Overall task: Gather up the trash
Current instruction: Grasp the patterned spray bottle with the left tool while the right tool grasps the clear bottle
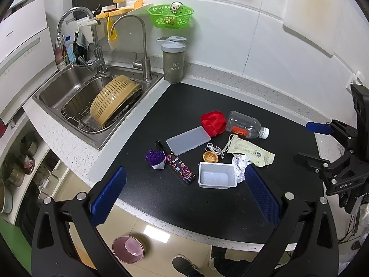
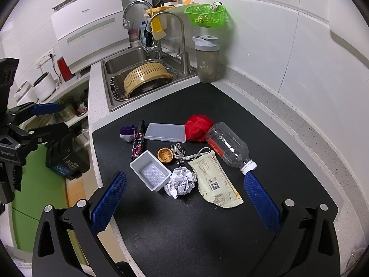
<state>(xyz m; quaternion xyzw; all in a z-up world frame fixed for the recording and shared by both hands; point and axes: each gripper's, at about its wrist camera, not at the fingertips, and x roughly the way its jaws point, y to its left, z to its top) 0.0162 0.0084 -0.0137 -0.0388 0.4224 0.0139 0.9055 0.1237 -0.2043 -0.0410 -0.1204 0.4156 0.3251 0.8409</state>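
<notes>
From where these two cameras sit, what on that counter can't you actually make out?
- Crumpled paper: in the left wrist view, partly hidden behind the left gripper's finger and the white tray.
- Print on the cream wrapper: too small to read in either view.
- Pink bin on the floor: contents unclear, partly hidden by the gripper frame.

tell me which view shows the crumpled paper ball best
The right wrist view: the crumpled paper ball lies whole and unobstructed beside the white tray. In the left wrist view, it is smaller and partly hidden behind a blue finger.
</notes>
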